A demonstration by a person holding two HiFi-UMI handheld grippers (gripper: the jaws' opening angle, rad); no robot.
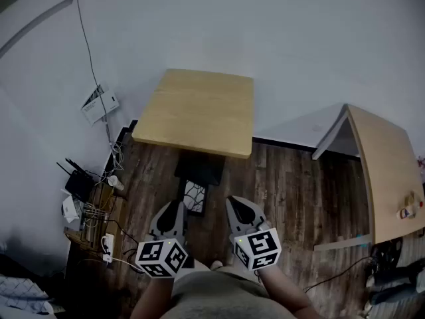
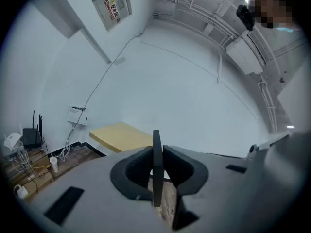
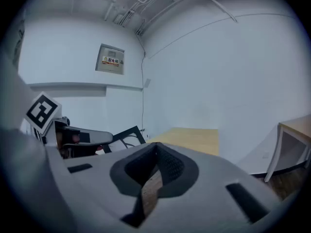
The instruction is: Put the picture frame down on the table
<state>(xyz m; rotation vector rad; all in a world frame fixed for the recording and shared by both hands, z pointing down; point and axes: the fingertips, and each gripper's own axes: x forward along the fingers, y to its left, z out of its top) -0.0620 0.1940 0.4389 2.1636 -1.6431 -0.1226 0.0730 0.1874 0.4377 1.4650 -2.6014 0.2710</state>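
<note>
In the head view the picture frame (image 1: 194, 197), black with a white patterned inside, hangs over the wood floor in front of the light wooden table (image 1: 199, 111). My left gripper (image 1: 178, 211) is shut on the frame's near edge. In the left gripper view the frame (image 2: 156, 166) shows edge-on as a thin black bar clamped between the jaws, with the table (image 2: 121, 136) beyond it. My right gripper (image 1: 236, 205) hovers beside the frame, shut and empty. The right gripper view shows its closed tips (image 3: 156, 152), the frame (image 3: 127, 136) to the left and the table (image 3: 189, 140) ahead.
A second wooden table (image 1: 385, 171) stands at the right with small items (image 1: 406, 208) on it. A router and cables (image 1: 80, 185) crowd a low shelf at the left, with a power strip (image 1: 106, 244) nearby. White walls rise behind the table.
</note>
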